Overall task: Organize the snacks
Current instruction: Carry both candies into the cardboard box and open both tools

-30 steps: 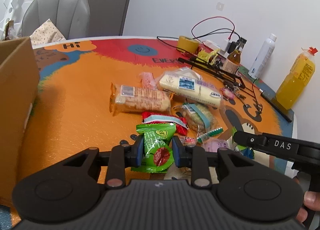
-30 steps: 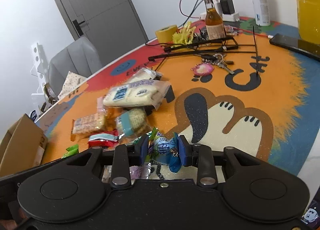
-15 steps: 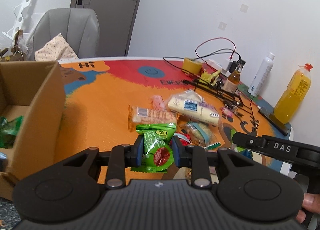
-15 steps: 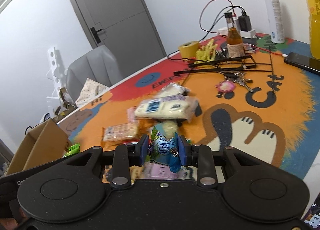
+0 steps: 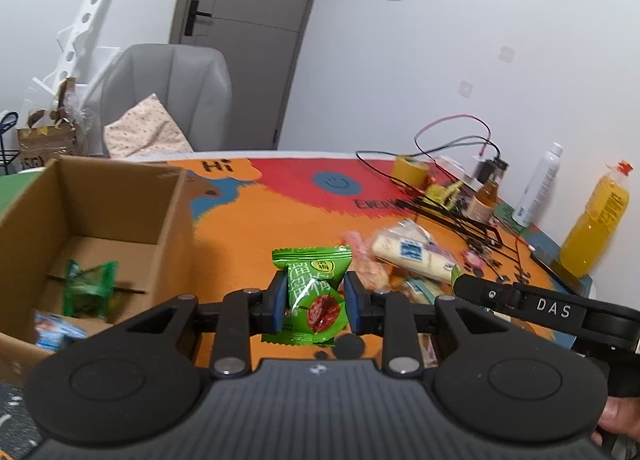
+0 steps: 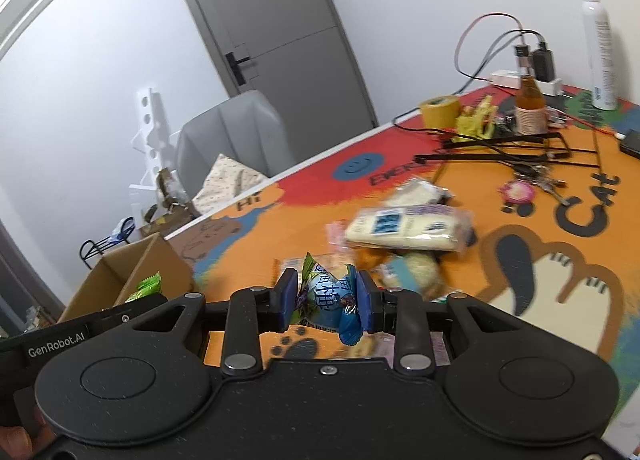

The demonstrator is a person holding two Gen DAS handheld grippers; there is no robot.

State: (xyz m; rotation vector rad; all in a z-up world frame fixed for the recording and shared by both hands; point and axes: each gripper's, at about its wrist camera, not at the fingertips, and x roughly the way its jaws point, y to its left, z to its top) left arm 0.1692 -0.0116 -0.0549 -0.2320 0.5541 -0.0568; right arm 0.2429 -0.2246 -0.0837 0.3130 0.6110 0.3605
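Note:
My left gripper [image 5: 315, 304] is shut on a green plum-candy packet [image 5: 311, 292] and holds it above the table, right of an open cardboard box [image 5: 96, 219]. A green packet [image 5: 90, 288] and a blue one [image 5: 54, 330] lie in the box. My right gripper [image 6: 327, 300] is shut on a blue wrapped candy [image 6: 330, 298], raised over the snack pile [image 6: 404, 227]. The pile also shows in the left wrist view [image 5: 408, 256], with a long white cracker pack [image 5: 414, 254]. The box shows at the left in the right wrist view [image 6: 132, 280].
An orange cartoon mat [image 5: 256, 227] covers the table. At the far right stand a tape roll [image 5: 410, 171], cables, a brown bottle [image 5: 484, 199], a white spray bottle [image 5: 538, 185], a juice bottle [image 5: 596, 219], keys [image 6: 532, 183] and a black frame [image 6: 500, 147]. A grey chair [image 5: 168, 95] stands behind.
Both grippers have risen and moved left toward the box, each keeping its snack. The inside of the box has come into the left wrist view.

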